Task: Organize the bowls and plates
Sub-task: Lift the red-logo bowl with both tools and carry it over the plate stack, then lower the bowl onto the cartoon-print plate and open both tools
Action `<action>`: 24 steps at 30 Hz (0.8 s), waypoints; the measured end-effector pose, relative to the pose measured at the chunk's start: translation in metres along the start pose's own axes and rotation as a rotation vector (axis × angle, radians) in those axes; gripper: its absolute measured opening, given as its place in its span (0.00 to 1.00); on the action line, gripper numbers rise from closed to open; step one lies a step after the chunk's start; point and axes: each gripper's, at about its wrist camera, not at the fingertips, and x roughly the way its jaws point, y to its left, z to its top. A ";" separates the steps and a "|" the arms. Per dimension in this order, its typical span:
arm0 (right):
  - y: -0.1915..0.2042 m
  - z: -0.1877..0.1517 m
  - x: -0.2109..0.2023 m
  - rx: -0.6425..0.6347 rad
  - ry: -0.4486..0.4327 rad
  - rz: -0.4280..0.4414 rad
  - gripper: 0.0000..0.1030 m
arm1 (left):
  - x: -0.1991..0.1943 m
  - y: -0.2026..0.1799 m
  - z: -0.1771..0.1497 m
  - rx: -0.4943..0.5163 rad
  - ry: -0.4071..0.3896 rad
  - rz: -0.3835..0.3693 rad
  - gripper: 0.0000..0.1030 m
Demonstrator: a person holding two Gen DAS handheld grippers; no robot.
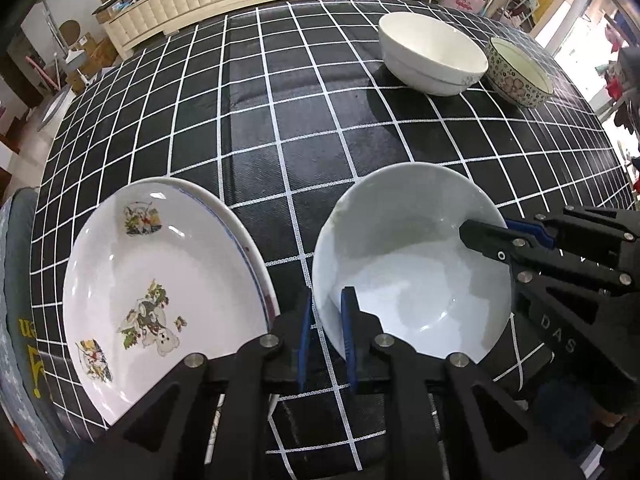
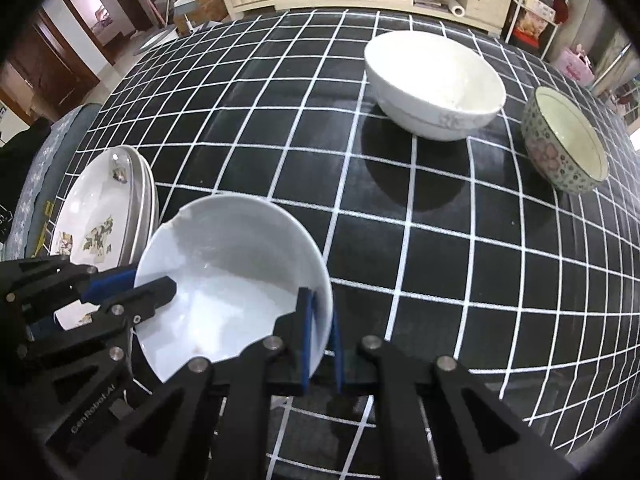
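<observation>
Left wrist view: my left gripper [image 1: 327, 340] is clamped on the near rim of the plain white bowl [image 1: 408, 264], one blue pad outside the wall and one inside, with the thin rim pinched between them. My right gripper [image 1: 480, 236] comes in from the far right side of that bowl and bites its opposite rim, so both claws are closed on the same bowl. Just to the left of the bowl lies the stack of printed plates [image 1: 160, 280]; well beyond the bowl stand the large white bowl [image 1: 432, 56] and, touching or nearly touching it, the patterned bowl [image 1: 520, 72], all on the checked tablecloth [image 1: 240, 120]. Right wrist view: my right gripper [image 2: 320, 336] pinches the bowl's [image 2: 232, 264] near right rim, and the left gripper [image 2: 160, 292] holds the rim on the bowl's left. I judge the bowl to be glazed ceramic: rigid, fairly heavy, slick and chippable. The rim is the only purchase, so two opposite grips, kept level, suit it best.
</observation>
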 end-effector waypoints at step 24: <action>-0.028 0.019 -0.077 0.053 -0.136 -0.042 0.12 | -0.085 0.000 0.030 -0.005 -0.160 0.037 0.14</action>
